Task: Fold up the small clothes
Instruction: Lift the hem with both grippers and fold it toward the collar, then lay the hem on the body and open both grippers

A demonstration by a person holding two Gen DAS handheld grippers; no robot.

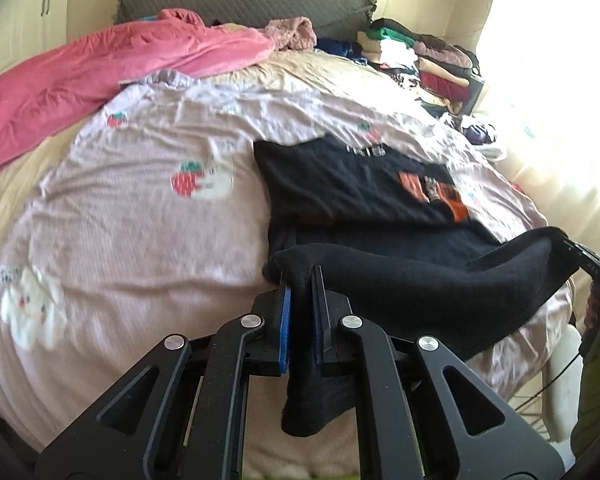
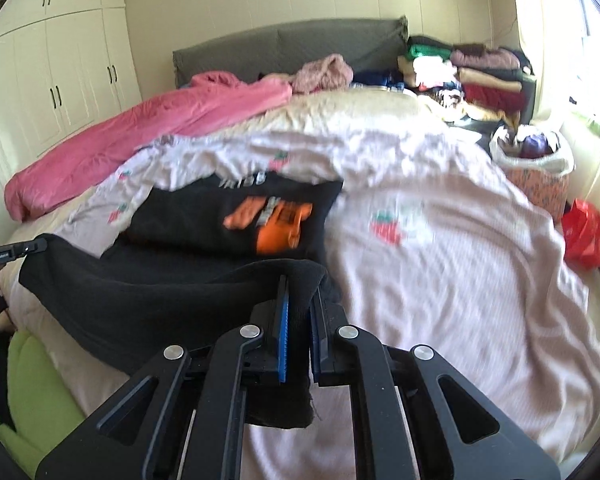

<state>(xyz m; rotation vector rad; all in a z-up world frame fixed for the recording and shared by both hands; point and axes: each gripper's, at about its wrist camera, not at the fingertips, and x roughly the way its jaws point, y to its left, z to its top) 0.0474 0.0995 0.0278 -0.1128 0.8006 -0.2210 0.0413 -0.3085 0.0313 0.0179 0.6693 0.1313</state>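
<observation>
Now | bed [image 1: 140, 240]: pink strawberry sheet (rumpled) | wardrobe [image 2: 60, 80]: cream | both claws: clamped on black garment [image 1: 420, 280]

Both grippers, left [image 1: 300, 280] and right [image 2: 300, 290], clamped tight, tilted downward.

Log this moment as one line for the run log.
left gripper: shut on black garment | right gripper: shut on black garment | garment: stretched between both above bed

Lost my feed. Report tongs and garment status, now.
Left tongs and right tongs both shut on black garment, stretched between them. Black printed T-shirt lies flat beyond. Nothing blocking.
</observation>
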